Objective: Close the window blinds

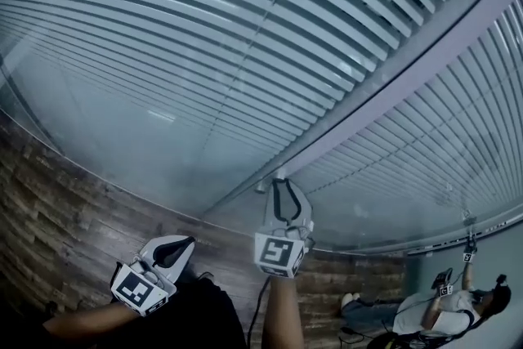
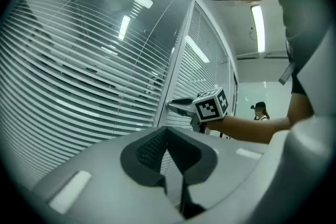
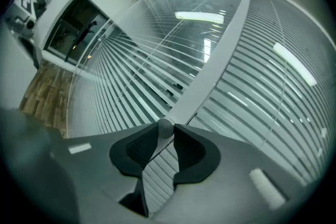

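Grey slatted blinds (image 1: 204, 29) hang behind glass on both sides of a pale upright frame post (image 1: 392, 86). A small round knob (image 3: 165, 127) sits on that post, and my right gripper (image 3: 165, 132) is shut on it, with the knob pinched between the two tips. In the head view the right gripper (image 1: 282, 182) reaches up to the post's lower end. My left gripper (image 1: 188, 241) hangs lower left of it, away from the glass, with its tips together and nothing held. The left gripper view shows its own shut jaws (image 2: 168, 130) and the right gripper (image 2: 177, 106) at the post.
Wood-plank floor (image 1: 65, 200) runs along the foot of the glass. Another person (image 1: 445, 310) with grippers stands by the far pane at the lower right. Ceiling lights reflect in the glass (image 3: 199, 17).
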Tool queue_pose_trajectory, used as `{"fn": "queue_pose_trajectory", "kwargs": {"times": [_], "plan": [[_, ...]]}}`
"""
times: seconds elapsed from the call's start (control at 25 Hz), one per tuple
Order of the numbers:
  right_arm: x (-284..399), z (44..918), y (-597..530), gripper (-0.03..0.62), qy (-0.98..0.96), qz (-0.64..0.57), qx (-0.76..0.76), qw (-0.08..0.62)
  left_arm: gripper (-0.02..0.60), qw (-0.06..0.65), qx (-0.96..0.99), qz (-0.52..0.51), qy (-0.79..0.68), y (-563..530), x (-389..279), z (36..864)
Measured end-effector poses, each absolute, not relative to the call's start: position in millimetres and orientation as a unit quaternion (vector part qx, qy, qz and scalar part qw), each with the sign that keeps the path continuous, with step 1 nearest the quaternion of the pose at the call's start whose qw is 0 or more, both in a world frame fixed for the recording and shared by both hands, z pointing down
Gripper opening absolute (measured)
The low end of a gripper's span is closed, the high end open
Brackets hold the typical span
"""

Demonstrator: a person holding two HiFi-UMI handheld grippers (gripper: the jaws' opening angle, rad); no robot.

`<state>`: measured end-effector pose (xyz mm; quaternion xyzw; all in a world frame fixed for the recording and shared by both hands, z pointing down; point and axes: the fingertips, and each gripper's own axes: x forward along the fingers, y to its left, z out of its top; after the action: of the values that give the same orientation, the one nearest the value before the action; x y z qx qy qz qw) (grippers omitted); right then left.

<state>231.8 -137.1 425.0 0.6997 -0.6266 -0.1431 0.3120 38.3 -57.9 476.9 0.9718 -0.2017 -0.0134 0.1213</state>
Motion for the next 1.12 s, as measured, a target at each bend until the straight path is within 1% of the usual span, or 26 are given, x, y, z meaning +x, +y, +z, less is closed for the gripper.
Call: {"fn": "queue_pose_trajectory", "kwargs": {"times": [0.08, 0.24, 0.32, 0.4, 0.48, 0.52, 0.56, 0.72, 0.8, 1.0, 1.08, 1.12], "plan": [[230, 427, -133, 0.097, -0.617, -0.174, 0.683, 0.35, -0.002, 0.101, 0.976, -0.02, -0.192, -56, 34, 475], [229, 431, -130, 0.097, -0.596, -0.218, 0.644, 0.427, -0.002, 0.099, 0.978, -0.012, -0.186, -61, 32, 480], [230, 433, -131, 0.097, -0.591, -0.227, 0.631, 0.449, -0.002, 0.104, 0.977, -0.01, -0.185, -64, 31, 480], [229, 431, -132, 0.098, -0.591, -0.221, 0.634, 0.448, -0.002, 0.106, 0.977, -0.014, -0.184, -66, 28, 477], [227, 428, -133, 0.1, -0.593, -0.198, 0.66, 0.416, -0.002, 0.108, 0.977, -0.021, -0.184, -71, 24, 474], [227, 427, -133, 0.1, -0.594, -0.181, 0.68, 0.389, -0.002, 0.11, 0.976, -0.024, -0.185, -73, 21, 474], [228, 427, -131, 0.105, -0.597, -0.158, 0.703, 0.353, -0.002, 0.113, 0.976, -0.025, -0.187, -76, 20, 475], [236, 421, -126, 0.181, -0.619, -0.044, 0.768, 0.16, -0.002, 0.122, 0.973, -0.026, -0.195, -82, 20, 475], [239, 421, -126, 0.184, -0.616, -0.011, 0.78, 0.105, -0.002, 0.124, 0.972, -0.027, -0.195, -81, 20, 475], [239, 422, -132, 0.183, -0.591, 0.018, 0.804, 0.06, -0.002, 0.128, 0.972, -0.031, -0.195, -81, 16, 477], [239, 424, -136, 0.164, -0.586, 0.029, 0.808, 0.054, -0.002, 0.13, 0.971, -0.033, -0.198, -84, 14, 477], [240, 425, -137, 0.139, -0.584, 0.031, 0.809, 0.055, -0.002, 0.131, 0.971, -0.033, -0.2, -85, 14, 477]]}}
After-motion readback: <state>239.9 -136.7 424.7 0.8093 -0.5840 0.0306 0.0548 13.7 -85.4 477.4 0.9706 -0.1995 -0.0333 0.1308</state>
